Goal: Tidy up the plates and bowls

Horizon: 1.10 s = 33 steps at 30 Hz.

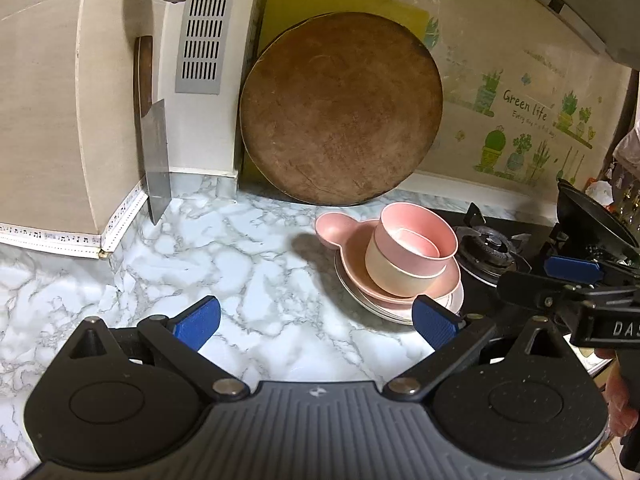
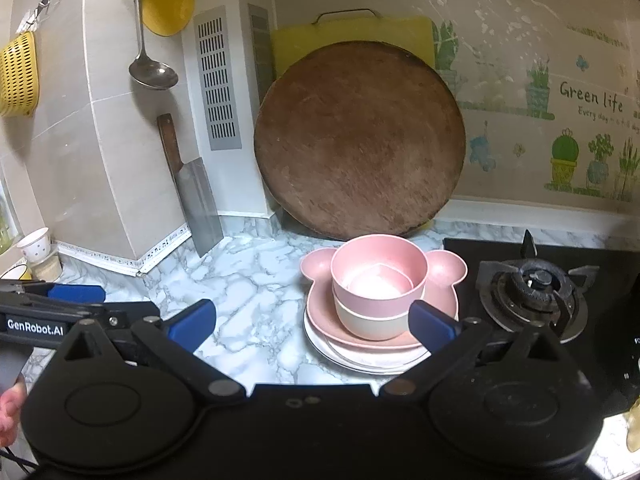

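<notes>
Nearest the left wrist camera, the left gripper (image 1: 316,322) hangs over the white and grey marbled countertop (image 1: 224,256), its 2 blue-padded jaws spread wide with nothing between them. The right gripper (image 2: 312,322) is likewise spread wide and empty, hovering just short of the stacked dishes, and in the left wrist view it shows at the right edge beside the stove.

The stack sits on the countertop just left of the black gas hob (image 2: 536,284). At the bottom lie the flat white round plates (image 2: 360,360); how many there are cannot be told. On them rests the pink bear-shaped plate with 2 round ears (image 2: 320,308). On that stands the cream round bowl (image 2: 368,324), with the pink round bowl (image 2: 376,276) nested in it, tilted in the left wrist view. A smaller pink piece lies inside the top bowl; its shape is unclear. The right gripper's right pad overlaps the stack's right edge in its own view; contact cannot be judged.

Behind the stack, the large round brown wooden chopping board (image 2: 360,140) leans on the wall, in front of a yellow rectangular plastic cutting board with a metal handle (image 2: 352,28). To the left, a steel cleaver with a wooden handle (image 2: 196,196) stands against the tiles, blade down on the countertop. Above it hangs a metal ladle (image 2: 152,68), beside a grey slotted vent panel (image 2: 216,84). A yellow scoop (image 2: 168,4) and a yellow perforated basket (image 2: 16,76) hang higher on the left.
</notes>
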{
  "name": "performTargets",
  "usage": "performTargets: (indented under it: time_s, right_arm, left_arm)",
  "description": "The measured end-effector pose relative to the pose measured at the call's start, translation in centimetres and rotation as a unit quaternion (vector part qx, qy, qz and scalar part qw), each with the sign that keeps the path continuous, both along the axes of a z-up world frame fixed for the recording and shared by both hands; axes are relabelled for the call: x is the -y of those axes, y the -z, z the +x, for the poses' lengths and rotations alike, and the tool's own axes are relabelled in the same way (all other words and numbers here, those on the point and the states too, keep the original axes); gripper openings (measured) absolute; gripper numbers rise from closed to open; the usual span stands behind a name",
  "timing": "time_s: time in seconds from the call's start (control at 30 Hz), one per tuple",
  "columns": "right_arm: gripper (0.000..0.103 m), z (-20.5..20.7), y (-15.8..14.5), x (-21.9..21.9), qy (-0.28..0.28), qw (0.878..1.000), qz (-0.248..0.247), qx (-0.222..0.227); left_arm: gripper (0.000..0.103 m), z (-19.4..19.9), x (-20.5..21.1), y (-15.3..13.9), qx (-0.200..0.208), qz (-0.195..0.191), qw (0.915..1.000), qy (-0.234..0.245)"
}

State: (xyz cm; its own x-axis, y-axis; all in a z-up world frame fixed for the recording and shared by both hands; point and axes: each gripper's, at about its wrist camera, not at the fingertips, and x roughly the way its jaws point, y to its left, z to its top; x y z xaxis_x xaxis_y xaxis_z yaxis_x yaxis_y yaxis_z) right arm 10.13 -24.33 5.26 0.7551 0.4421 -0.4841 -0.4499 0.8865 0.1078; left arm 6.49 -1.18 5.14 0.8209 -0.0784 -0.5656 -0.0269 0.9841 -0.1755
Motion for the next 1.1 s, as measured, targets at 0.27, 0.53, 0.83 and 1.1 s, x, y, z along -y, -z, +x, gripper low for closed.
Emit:
performTargets:
  time_s: [0.27,0.53,0.83,1.1]
  right_arm:
    - [0.103,0.07,0.22,0.37,0.007,1.0,0.006,-0.011]
    - [0.103,0.11,0.35,0.26,0.004,1.0,0.003,-0.016]
    - [0.103,0.28,0.3,0.38,0.006,1.0,-0.001,-0.019]
    - [0.103,0.31,0.45,0.46,0.007,1.0,-0.001,-0.024]
  left_arm:
    - [0.102,-0.13,0.17,0.15,0.0,-0.003,1.0,0.002]
    - [0.102,0.08,0.37,0.23,-0.004,-0.005,1.0,0.005]
    - [0.102,0.17,0.08,0.15,-0.001,-0.012,0.9999,-0.002]
    - [0.102,0.4,0.05,0.24,-0.001,-0.011,0.9999,0.001]
